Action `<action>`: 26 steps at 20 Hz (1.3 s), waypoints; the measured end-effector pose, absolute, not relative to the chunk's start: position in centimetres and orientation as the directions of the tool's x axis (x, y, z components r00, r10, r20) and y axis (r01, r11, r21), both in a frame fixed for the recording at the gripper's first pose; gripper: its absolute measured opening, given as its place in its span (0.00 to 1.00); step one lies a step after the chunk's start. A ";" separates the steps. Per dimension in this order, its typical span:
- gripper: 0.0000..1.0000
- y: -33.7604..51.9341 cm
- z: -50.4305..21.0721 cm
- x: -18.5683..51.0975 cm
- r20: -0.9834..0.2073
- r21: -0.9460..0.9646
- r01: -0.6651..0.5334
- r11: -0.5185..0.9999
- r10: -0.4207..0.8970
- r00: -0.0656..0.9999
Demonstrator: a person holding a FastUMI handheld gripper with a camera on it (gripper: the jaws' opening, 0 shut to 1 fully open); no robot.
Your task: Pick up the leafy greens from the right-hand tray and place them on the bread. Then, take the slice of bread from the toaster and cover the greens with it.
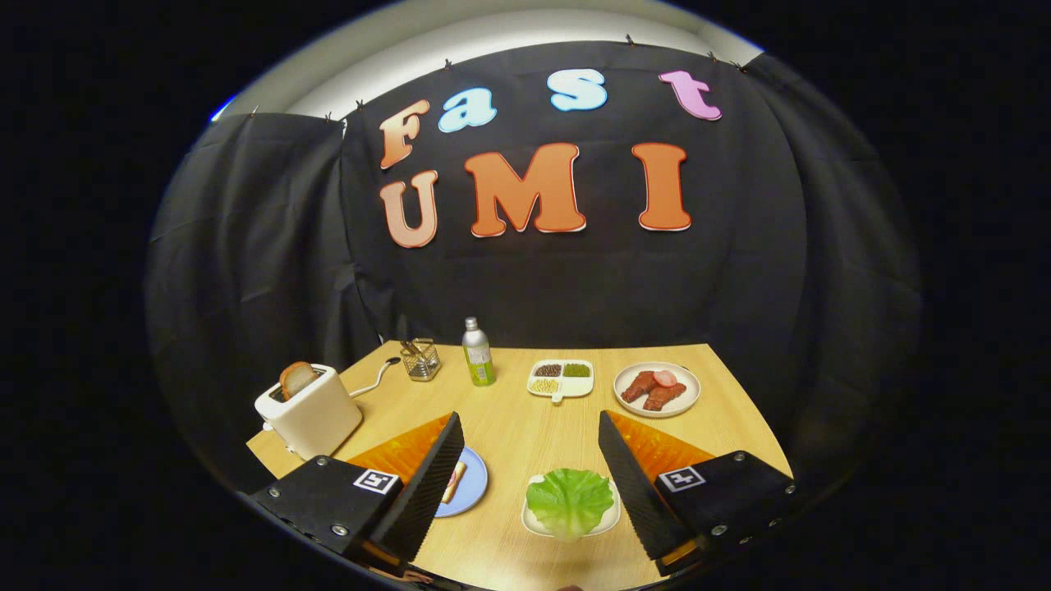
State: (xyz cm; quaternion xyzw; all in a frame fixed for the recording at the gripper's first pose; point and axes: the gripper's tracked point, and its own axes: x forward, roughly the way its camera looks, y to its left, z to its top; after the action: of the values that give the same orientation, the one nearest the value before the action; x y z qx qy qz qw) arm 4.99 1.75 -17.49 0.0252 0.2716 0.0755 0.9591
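We hold the tool (525, 460) spread wide above the wooden surface (525, 410), grasping nothing. The lettuce leaf (570, 501) lies on its white tray (612, 519) between the fingers. A blue plate (472, 484) with bread (454, 482) sits behind the left finger, and the toaster (309, 410) holds a bread slice (296, 378) farther left.

The handheld two-finger gripper (525, 427) is held above the table, looking forward and a little downward. Its two fingers (431, 484) are spread wide apart, the tips pointing forward and slightly inward. Nothing is between them and they touch nothing. Each finger base carries a square marker.
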 end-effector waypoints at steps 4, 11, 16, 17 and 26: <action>0.99 1.4 -21.5 5.2 -0.626 0.045 -0.127 0.991 0.127 0.769; 0.99 2.5 -28.9 4.8 -0.795 0.113 -0.175 0.978 0.195 0.575; 0.98 2.1 -33.7 4.5 -0.872 0.113 -0.191 0.975 0.189 0.451; 0.98 2.0 -34.8 4.4 -0.887 0.118 -0.200 0.973 0.194 0.420; 0.97 0.6 -41.8 3.9 -0.966 0.074 -0.176 0.982 0.114 0.233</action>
State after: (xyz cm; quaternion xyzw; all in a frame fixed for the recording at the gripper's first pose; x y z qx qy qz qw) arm 3.86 0.63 -41.82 -0.0251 0.6125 0.0925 0.7846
